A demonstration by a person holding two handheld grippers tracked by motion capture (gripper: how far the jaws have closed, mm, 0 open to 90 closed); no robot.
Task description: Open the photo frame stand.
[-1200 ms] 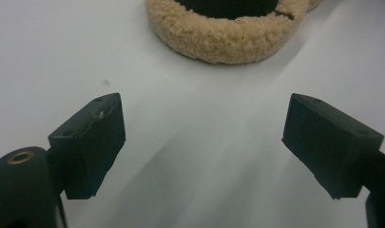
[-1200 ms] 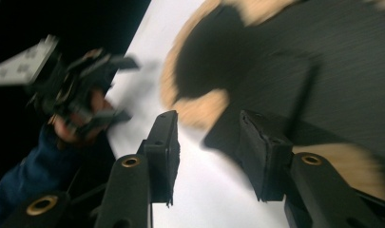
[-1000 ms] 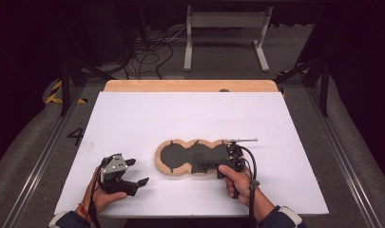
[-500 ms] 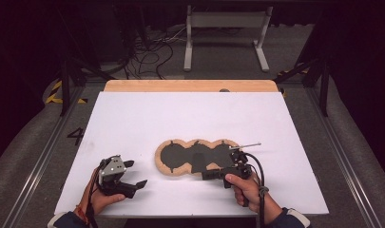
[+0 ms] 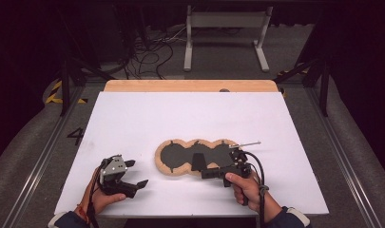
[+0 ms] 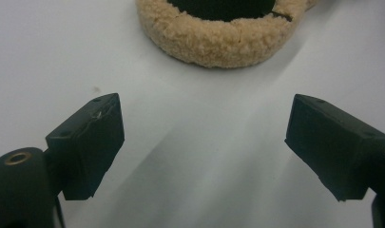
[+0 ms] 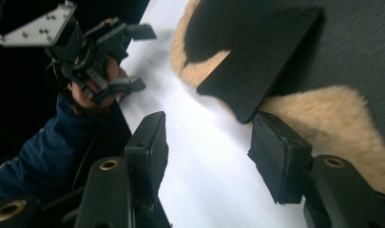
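The right gripper (image 7: 209, 129) stands with its jaws apart, clamped on nothing. They have just been opening and then easing in a touch, and between them there is only bare table. Just ahead of the tips, the corner of a stiff dark flap (image 7: 256, 61) pokes out. It meets the end of one jaw, but it is not between the pads. The flap belongs to the fleece mat (image 5: 173, 167), a tan woolly piece with three dark round lobes that lies flat near the middle of the white table (image 5: 180, 114), closer to the person's edge. To do this grab well, the gripper probably needs to push further forward, so that the flap's edge sits well between the pads rather than at their tips. It should then close squarely across the flat of the flap, since a corner pinch is likely to slip or twist. The left gripper (image 5: 135, 173) rests on the table off to the mat's side, its jaws wide apart and empty, close enough to pin the fleece rim if the mat drags. Past the mat runs a wooden board (image 5: 190, 85), then cables (image 5: 152, 52) and a metal stand (image 5: 226, 21) on the floor.
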